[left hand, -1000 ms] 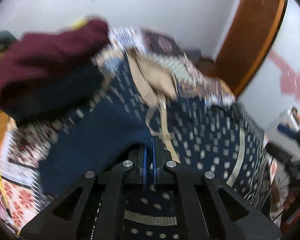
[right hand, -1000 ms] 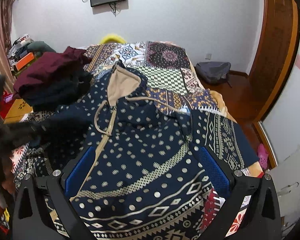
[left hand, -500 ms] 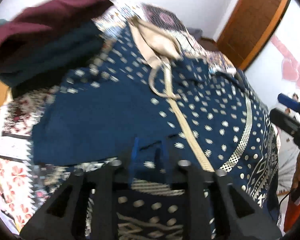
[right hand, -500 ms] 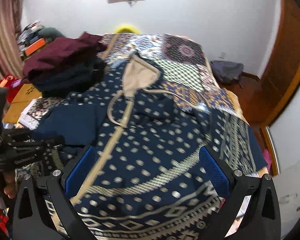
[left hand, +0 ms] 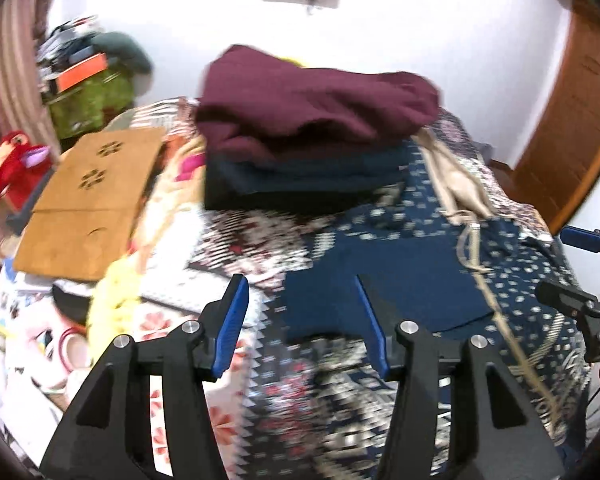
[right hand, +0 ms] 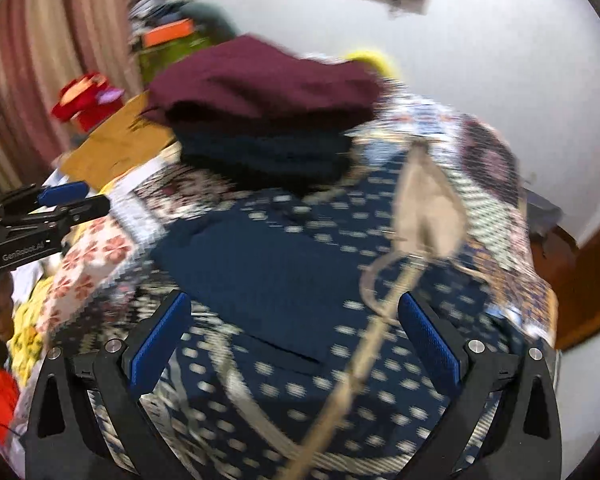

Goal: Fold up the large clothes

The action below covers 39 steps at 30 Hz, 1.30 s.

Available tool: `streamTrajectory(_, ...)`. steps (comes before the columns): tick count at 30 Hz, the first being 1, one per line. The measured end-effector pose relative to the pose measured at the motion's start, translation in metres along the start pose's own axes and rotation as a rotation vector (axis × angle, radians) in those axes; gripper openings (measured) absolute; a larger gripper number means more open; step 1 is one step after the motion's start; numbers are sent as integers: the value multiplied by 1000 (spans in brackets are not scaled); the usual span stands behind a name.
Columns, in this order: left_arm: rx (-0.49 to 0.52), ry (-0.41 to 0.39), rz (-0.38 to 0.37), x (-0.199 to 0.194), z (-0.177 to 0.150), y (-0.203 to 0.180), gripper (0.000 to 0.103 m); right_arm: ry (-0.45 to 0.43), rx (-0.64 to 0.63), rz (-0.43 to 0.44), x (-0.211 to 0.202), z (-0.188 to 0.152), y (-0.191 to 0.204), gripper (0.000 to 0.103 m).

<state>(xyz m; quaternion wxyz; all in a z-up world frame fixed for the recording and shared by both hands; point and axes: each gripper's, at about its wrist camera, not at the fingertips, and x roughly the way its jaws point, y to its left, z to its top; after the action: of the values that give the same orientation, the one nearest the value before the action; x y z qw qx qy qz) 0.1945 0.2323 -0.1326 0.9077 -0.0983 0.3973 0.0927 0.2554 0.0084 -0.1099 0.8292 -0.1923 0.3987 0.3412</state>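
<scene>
A navy hooded jacket with white dots (right hand: 380, 360) lies flat on the bed, its tan-lined hood (right hand: 428, 204) toward the far end. One sleeve (right hand: 260, 268) is folded across the chest, showing plain navy; it also shows in the left wrist view (left hand: 380, 284). My left gripper (left hand: 302, 322) is open and empty above the jacket's left edge. My right gripper (right hand: 292, 344) is open and empty above the jacket's chest. Both views are motion-blurred.
A stack of folded clothes, maroon (left hand: 312, 116) on dark navy, sits at the far side of the patterned bedspread (left hand: 252, 240). A brown cardboard sheet (left hand: 88, 200) and clutter lie left of the bed. A wooden door (left hand: 572, 120) stands at right.
My left gripper has let go of the sleeve, opened, and swung left off the jacket. The sleeve now lies folded over the chest. My right gripper has turned left, staying open.
</scene>
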Motion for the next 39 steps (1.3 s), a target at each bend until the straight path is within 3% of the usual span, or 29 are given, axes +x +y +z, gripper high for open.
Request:
streamTrajectory(4, -50, 27, 10, 4, -12, 30, 53, 84, -91, 59, 41, 13, 39, 102)
streamTrajectory(10, -100, 61, 9, 11, -30, 59, 53, 217, -189, 69, 102, 22, 76, 97)
streamTrajectory(13, -107, 78, 6, 16, -37, 65, 53, 280, -200, 75, 126, 23, 83, 87)
streamTrajectory(17, -123, 107, -11, 25, -42, 70, 53, 343, -186, 85, 148, 17, 80, 61)
streamTrajectory(20, -129, 130, -23, 33, -47, 70, 53, 319, -154, 94, 145, 15, 72, 49)
streamTrajectory(24, -116, 159, -38, 40, -51, 63, 53, 259, -41, 149, 128, 15, 50, 15)
streamTrajectory(25, -112, 166, -41, 41, -52, 60, 53, 232, -9, 145, 121, 15, 42, 13)
streamTrajectory(31, -71, 210, -83, 46, -53, 37, 57, 130, 96, 158, 85, 18, 9, 12)
streamTrajectory(36, -13, 238, -137, 52, -52, 8, 72, 15, 164, 128, 44, 22, -22, 11)
streamTrajectory(39, 26, 276, -134, 66, -54, -9, 76, -67, 226, 110, 20, 23, -44, 11)
